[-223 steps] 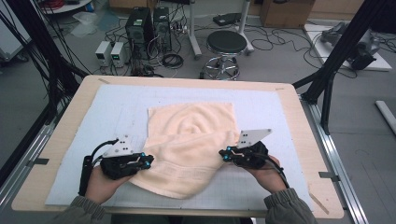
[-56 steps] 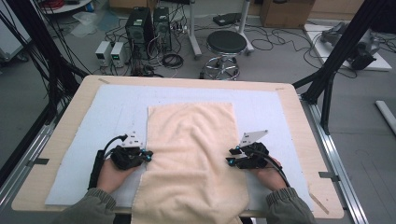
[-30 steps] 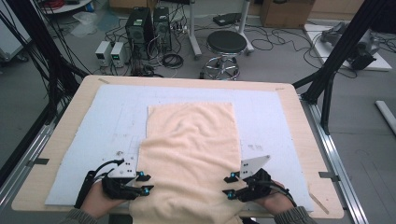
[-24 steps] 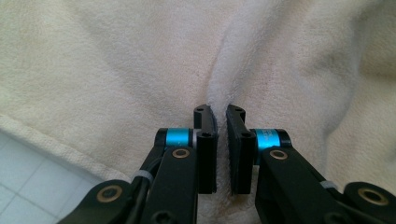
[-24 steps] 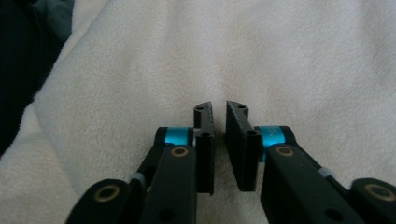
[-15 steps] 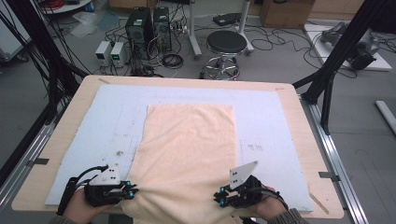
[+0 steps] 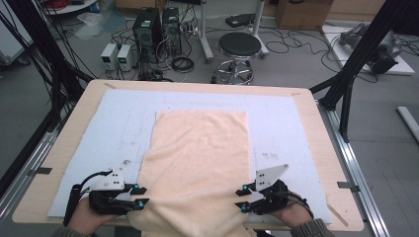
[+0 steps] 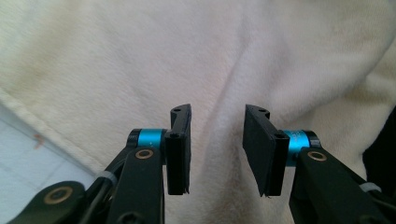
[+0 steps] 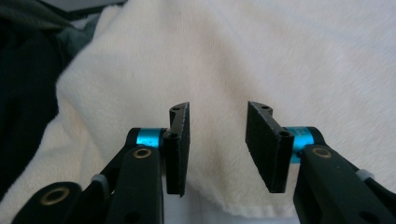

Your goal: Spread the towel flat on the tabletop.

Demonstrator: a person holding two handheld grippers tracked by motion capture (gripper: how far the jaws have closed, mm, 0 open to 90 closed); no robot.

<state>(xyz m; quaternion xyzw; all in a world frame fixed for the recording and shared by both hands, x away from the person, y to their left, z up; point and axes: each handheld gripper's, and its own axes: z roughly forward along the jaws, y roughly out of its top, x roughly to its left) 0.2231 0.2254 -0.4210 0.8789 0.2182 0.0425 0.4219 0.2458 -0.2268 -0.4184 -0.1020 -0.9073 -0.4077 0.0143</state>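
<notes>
Towel (image 7: 200, 158) of cream colour lay flat in the middle of the pale grey mat (image 7: 286, 123) on the wooden table (image 7: 321, 148), with its long side running away from the person and its near end hanging a little over the table's front edge. Left gripper (image 7: 139, 196) was at the near left edge of the towel, and the right gripper (image 7: 243, 198) at the near right edge, both pointing inward at the cloth. In the left gripper view the jaws had just been opening and stood partly apart above the towel (image 8: 210, 60), holding nothing between the pads. In the right gripper view it was the same: the jaws had just been opening, with a clear gap, and the towel (image 9: 261, 51) lay free under them.
</notes>
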